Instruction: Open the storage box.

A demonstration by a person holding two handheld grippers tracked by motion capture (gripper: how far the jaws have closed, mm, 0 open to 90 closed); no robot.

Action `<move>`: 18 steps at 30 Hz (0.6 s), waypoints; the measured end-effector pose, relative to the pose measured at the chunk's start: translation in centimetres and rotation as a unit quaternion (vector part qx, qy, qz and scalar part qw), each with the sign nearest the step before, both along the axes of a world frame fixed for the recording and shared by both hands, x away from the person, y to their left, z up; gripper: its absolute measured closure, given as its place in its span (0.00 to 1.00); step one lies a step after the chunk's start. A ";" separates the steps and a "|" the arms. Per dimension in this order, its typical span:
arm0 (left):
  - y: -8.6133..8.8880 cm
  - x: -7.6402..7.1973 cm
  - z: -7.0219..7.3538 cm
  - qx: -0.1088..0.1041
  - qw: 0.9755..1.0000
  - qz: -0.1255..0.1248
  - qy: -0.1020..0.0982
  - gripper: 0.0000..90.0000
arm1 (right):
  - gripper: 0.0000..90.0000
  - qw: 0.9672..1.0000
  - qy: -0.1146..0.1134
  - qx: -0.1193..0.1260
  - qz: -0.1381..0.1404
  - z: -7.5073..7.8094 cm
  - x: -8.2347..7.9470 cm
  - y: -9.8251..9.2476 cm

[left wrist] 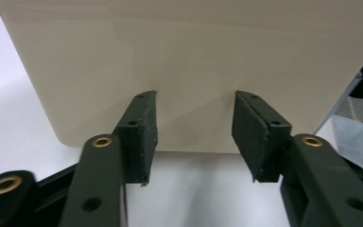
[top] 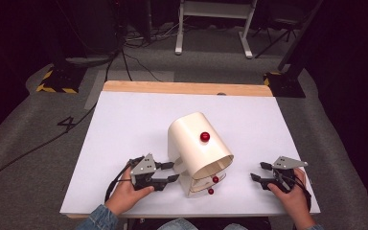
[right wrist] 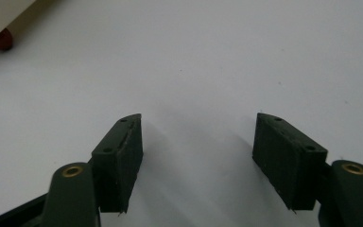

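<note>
Here, cream cabinet (top: 199,143) between hand-held grippers

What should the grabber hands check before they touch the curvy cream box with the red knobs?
1. Left gripper open: ok, nothing between its pads.
2. Left gripper lined up: ok, it faces the side wall of the cream cabinet, close by.
3. Right gripper open and empty: ok.
4. Right gripper near the cabinet: not ok, it sits apart over the bare white table.
5. Top red knob free to reach: ok.
6. Whether the lower drawers are shut: cannot tell; their knobs show at the front.
</note>
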State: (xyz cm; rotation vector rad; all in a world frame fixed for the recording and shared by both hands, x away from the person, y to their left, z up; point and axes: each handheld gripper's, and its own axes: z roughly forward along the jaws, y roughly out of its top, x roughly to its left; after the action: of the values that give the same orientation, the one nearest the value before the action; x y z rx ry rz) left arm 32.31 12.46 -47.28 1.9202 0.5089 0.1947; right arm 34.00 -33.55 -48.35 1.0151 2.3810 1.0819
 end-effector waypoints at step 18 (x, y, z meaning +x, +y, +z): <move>-5.4 -0.1 -0.5 0.007 0.998 0.067 0.017 0.52 | 0.38 1.000 0.000 -0.001 0.001 0.0 0.0 0.0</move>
State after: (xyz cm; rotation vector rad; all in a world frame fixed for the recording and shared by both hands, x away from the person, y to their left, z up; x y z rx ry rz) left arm 32.17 7.10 -47.78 1.9065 0.6618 0.2523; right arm 34.04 -33.54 -48.32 1.0137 2.3831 1.0790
